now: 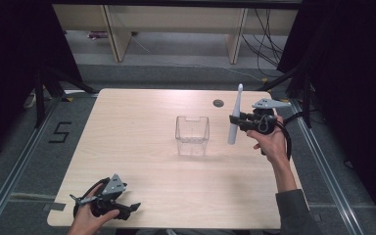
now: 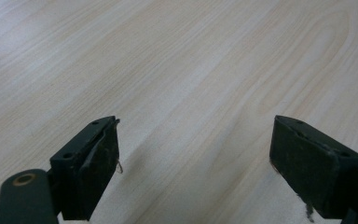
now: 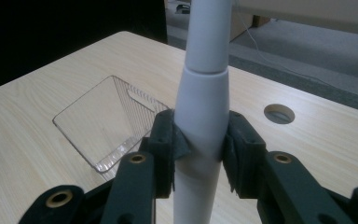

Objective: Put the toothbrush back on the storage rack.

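A white electric toothbrush [image 1: 235, 116] stands nearly upright in the air, right of a clear plastic box [image 1: 192, 135] at the table's middle. My right gripper [image 1: 236, 121] is shut on its handle; in the right gripper view the black jaws clamp the white handle [image 3: 201, 112] on both sides, with the clear box [image 3: 106, 121] lying beyond to the left. My left gripper [image 1: 134, 208] rests low at the table's near left corner, held by a hand. In the left gripper view its fingers [image 2: 91, 165] stand wide apart over bare wood, my left gripper [image 2: 196, 163] holding nothing.
The light wooden table [image 1: 127, 127] has a round cable hole [image 1: 218, 103] at the back right, also seen as the hole [image 3: 279, 113] in the right gripper view. Wooden shelving legs [image 1: 117, 34] and cables lie on the floor beyond the far edge.
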A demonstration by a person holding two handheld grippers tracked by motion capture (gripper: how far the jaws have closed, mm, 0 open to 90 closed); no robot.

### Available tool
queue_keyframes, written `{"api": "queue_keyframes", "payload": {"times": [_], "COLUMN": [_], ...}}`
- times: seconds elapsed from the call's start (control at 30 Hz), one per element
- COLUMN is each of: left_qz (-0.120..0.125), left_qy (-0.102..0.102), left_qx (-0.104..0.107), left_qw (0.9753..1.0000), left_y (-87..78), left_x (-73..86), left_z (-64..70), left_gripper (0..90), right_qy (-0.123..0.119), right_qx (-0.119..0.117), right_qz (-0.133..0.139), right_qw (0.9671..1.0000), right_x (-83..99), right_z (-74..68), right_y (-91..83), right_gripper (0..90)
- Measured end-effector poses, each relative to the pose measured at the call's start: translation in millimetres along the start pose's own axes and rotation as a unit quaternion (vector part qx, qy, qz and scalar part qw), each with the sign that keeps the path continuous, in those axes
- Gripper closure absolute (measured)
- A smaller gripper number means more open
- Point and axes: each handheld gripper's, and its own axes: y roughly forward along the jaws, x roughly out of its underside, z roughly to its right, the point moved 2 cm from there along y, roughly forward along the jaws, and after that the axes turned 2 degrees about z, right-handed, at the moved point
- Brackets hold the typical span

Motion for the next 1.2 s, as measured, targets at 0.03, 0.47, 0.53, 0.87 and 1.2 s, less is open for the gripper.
{"api": "queue_keyframes", "payload": {"times": [0.03, 0.47, 0.53, 0.87, 1.2], "left_qz": [-0.003, 0.000, -0.003, -0.003, -0.003], "left_qy": [0.004, 0.000, 0.003, 0.004, 0.004], "left_qx": [-0.003, 0.000, -0.003, -0.003, -0.003], "left_qw": [1.0000, 1.0000, 1.0000, 1.0000, 1.0000], "left_y": [-0.5, 0.0, -0.4, -0.6, -0.6], "left_x": [-0.1, -0.1, -0.1, -0.2, -0.1], "left_z": [-0.8, 0.0, -0.7, -0.8, -1.0], "left_gripper": [15.4, 15.3, 15.4, 15.4, 15.4], "right_qy": [-0.007, -0.015, -0.019, -0.032, -0.050], "right_qx": [0.007, -0.009, -0.013, -0.028, -0.038], "right_qz": [-0.001, 0.013, 0.010, 0.004, -0.008], "right_qw": [1.0000, 0.9998, 0.9997, 0.9991, 0.9980], "right_x": [-1.8, -25.3, -30.4, -47.8, -65.4], "right_z": [-0.3, -18.5, -21.5, -37.7, -54.6], "right_y": [0.0, 0.1, 0.3, 5.0, 10.7], "right_gripper": [67.3, 67.3, 67.3, 67.3, 67.3]}}
